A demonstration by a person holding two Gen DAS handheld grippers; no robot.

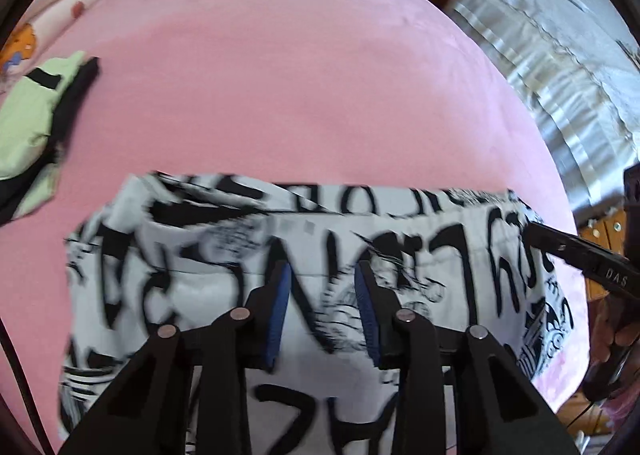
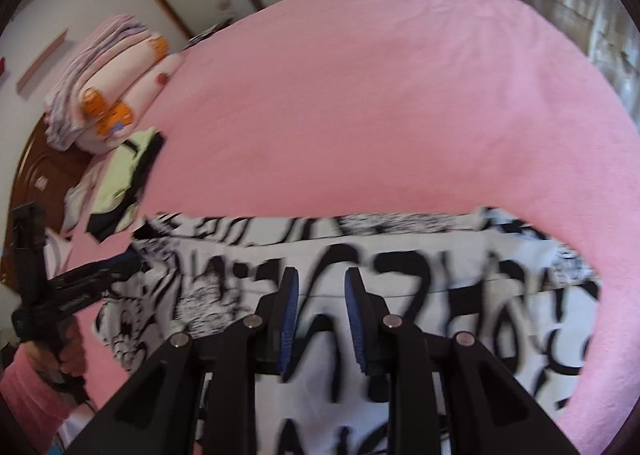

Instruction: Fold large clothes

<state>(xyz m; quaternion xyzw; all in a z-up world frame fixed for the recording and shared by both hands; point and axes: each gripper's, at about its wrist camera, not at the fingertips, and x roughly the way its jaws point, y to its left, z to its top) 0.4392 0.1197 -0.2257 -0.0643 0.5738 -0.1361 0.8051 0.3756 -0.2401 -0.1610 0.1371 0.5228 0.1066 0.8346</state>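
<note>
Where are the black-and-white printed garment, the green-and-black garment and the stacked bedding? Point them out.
black-and-white printed garment [image 1: 224,255]: left wrist view, its folded top layer.
green-and-black garment [image 2: 120,179]: right wrist view, its pale green panel.
stacked bedding [image 2: 108,75]: right wrist view, the pink fold's side.

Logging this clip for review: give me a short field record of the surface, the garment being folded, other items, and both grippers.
surface: pink bed sheet
garment: black-and-white printed garment, lying partly folded at the near edge
other clothes: green-and-black garment at the left
bedding: folded quilts beyond it
left gripper: open, above the print, nothing between its pads
right gripper: open, above the print, nothing held
</note>
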